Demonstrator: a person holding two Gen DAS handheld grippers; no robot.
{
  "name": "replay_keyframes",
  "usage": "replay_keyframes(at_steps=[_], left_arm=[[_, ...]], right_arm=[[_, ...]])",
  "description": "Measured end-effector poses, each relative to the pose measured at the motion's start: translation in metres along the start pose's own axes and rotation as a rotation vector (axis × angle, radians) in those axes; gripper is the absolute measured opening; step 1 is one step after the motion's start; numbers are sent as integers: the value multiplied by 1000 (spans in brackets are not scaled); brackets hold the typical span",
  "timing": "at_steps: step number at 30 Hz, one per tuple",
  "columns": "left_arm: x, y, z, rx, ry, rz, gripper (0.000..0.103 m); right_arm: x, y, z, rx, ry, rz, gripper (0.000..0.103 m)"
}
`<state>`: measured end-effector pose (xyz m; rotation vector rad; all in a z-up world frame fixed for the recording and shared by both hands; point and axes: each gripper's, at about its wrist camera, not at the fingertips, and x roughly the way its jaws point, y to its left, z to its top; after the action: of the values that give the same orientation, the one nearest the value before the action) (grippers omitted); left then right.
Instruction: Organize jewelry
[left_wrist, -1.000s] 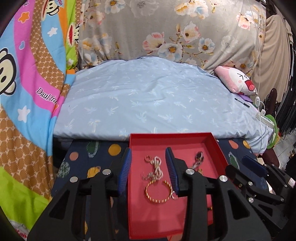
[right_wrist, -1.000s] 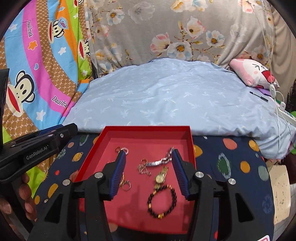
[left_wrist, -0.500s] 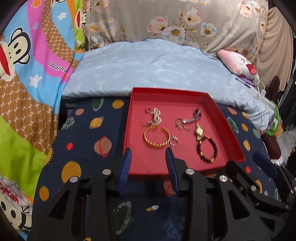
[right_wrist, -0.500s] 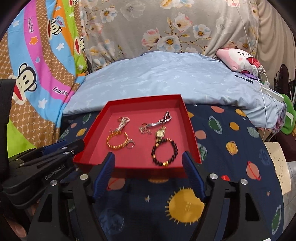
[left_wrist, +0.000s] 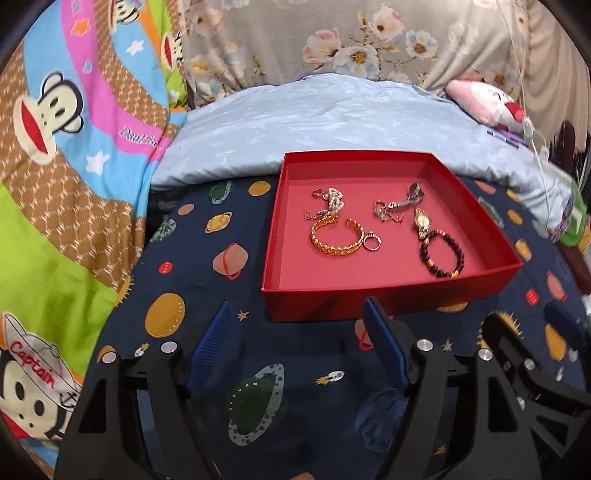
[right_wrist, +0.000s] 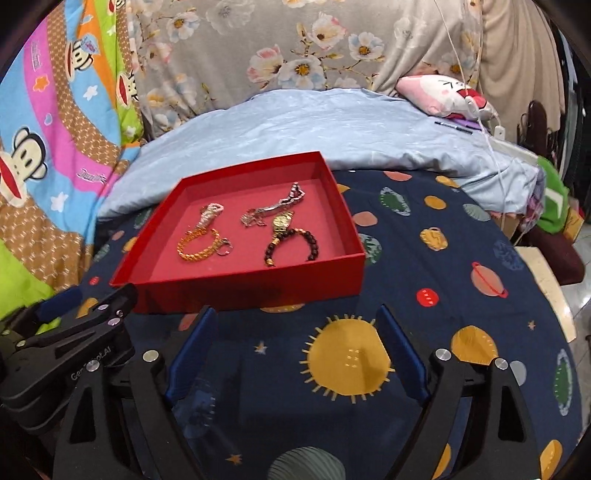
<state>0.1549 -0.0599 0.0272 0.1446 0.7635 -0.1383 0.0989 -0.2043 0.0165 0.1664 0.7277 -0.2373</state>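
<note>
A red tray (left_wrist: 391, 297) (right_wrist: 255, 286) sits on a dark planet-print cloth. In it lie a gold bangle (left_wrist: 334, 236) (right_wrist: 195, 243), a small ring (left_wrist: 372, 242), a pearl piece (left_wrist: 332, 197), a silver chain (left_wrist: 399, 205) (right_wrist: 273, 208), a gold watch (left_wrist: 421, 221) (right_wrist: 282, 221) and a dark bead bracelet (left_wrist: 441, 253) (right_wrist: 291, 245). My left gripper (left_wrist: 297, 314) is open and empty, just in front of the tray's near wall. My right gripper (right_wrist: 295, 319) is open and empty, in front of the tray's right near corner.
The planet-print cloth (right_wrist: 443, 258) covers the table. Behind the tray lies a pale blue pillow (left_wrist: 332, 118), with a floral quilt (right_wrist: 295, 48) and a cartoon monkey blanket (left_wrist: 55, 110) at the left. A pink plush (right_wrist: 443, 92) and cables lie at the far right.
Both grippers have pulled back from over the tray to in front of it. The left gripper's jaws have opened wider. The jewelry stays in the tray.
</note>
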Motion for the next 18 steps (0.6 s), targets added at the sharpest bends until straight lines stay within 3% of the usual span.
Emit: replay_keyframes(at_steps=[8, 18], left_arm=[[6, 3, -7, -55, -16, -8, 78], [22, 0, -20, -55, -29, 6, 78]], right_arm=[[3, -2, -4, 3, -28, -21, 86], [15, 2, -14, -32, -14, -45, 86]])
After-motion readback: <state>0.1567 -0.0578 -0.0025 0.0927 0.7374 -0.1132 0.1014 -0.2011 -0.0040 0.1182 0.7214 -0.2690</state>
